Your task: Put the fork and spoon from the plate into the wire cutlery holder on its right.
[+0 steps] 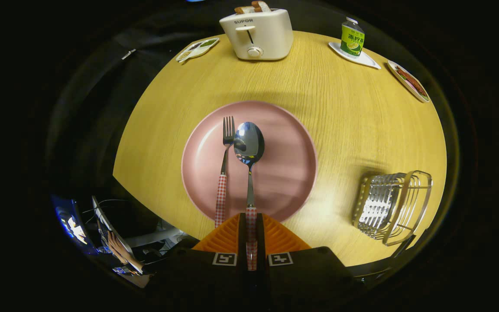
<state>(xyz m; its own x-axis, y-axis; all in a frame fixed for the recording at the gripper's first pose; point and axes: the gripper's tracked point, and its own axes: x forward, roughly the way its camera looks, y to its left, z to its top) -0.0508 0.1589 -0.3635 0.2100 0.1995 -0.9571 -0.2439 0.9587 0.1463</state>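
Note:
A pink plate [284,173] lies in the middle of the round wooden table. On it lie a fork [225,164] and a spoon [249,151], side by side, bowls and tines pointing away from me. Both have red-and-white checked handles. My gripper [251,234] is shut on the spoon's checked handle, which runs between the two orange fingers [225,236]. The fork's handle lies just left of the fingers, untouched. The wire cutlery holder [390,206] stands on the table to the right of the plate.
A white toaster [258,34] with bread stands at the table's far edge. A green bottle [352,38] on a white dish sits far right, beside a dish of food [409,80]. A divided dish [197,48] lies far left. A person's hand [121,251] is below the table's left edge.

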